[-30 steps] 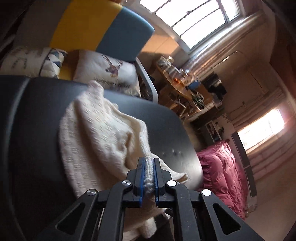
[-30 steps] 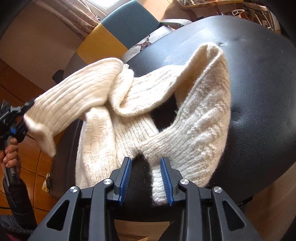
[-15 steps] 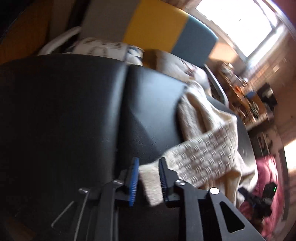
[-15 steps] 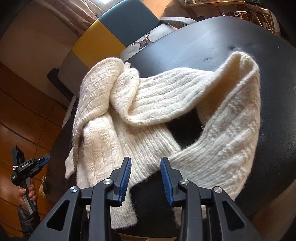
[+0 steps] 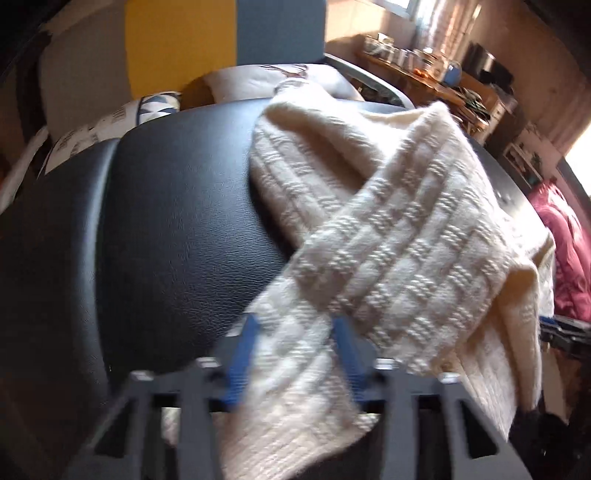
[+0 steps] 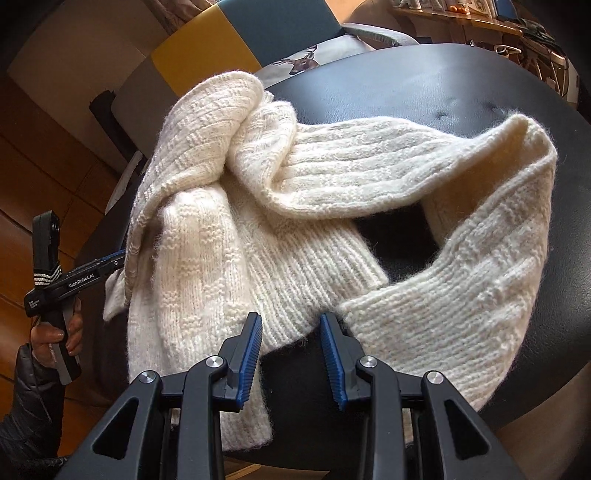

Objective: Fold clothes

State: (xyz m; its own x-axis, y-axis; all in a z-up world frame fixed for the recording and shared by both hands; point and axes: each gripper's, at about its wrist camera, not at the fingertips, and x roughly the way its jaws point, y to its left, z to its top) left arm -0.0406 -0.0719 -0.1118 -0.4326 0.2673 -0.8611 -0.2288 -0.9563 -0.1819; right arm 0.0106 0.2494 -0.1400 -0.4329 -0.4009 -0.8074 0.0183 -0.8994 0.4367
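While a cream knitted sweater [image 6: 295, 206] lay crumpled on a black padded leather surface [image 5: 177, 221], both grippers sat at its near edges; the garment was bunched at the upper left of the right wrist view, one ribbed sleeve [image 6: 369, 162] running across to the right and looping back toward the camera, so that a dark gap of leather showed inside the loop. The right gripper [image 6: 291, 350] hovered low over the sweater's near hem, its blue-padded jaws spread apart and grasping nothing; knit lay just beyond and beside the fingertips, though whether it touched them could not be told. In the left wrist view, which was blurred, the left gripper [image 5: 295, 350] had a checked-knit strip of the sweater [image 5: 399, 251] passing between its blue jaws; the jaws stood well apart and did not pinch the cloth. From the right wrist view the same left gripper [image 6: 110, 264] appeared at the sweater's left edge, held by a hand [image 6: 55, 336] in a dark quilted sleeve [image 6: 26, 406]. Behind the leather surface stood a chair back in yellow and blue [image 6: 243, 33]; a cushion printed with a deer [image 6: 299, 62] rested just below it. A pink quilt [image 5: 565, 258] lay at the far right of the left view.
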